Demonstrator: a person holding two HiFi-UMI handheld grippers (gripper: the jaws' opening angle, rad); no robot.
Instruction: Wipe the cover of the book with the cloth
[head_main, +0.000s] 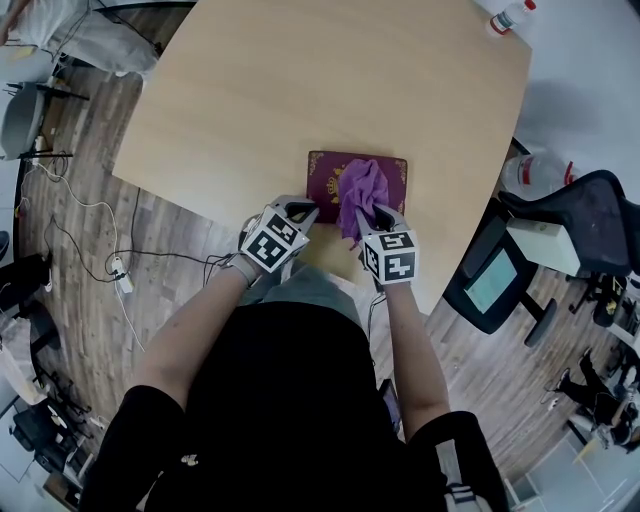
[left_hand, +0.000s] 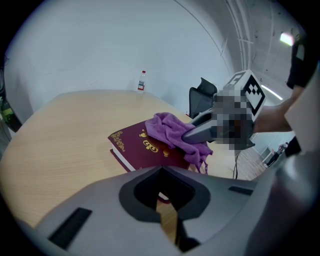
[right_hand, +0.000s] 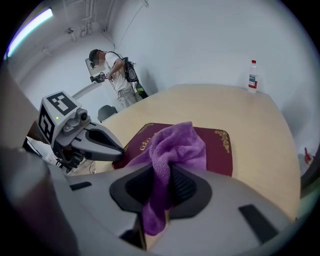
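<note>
A pale wooden table (head_main: 330, 80) with rounded corners stands on a grey-brown plank floor (head_main: 90, 150), where cables (head_main: 118, 268) trail at the left. A small plastic bottle (head_main: 510, 18) stands at the table's far corner. A black office chair (head_main: 590, 215) sits off the table's right edge. The walls (left_hand: 125, 40) are plain white, and a strip light (right_hand: 30, 27) glows overhead.
</note>
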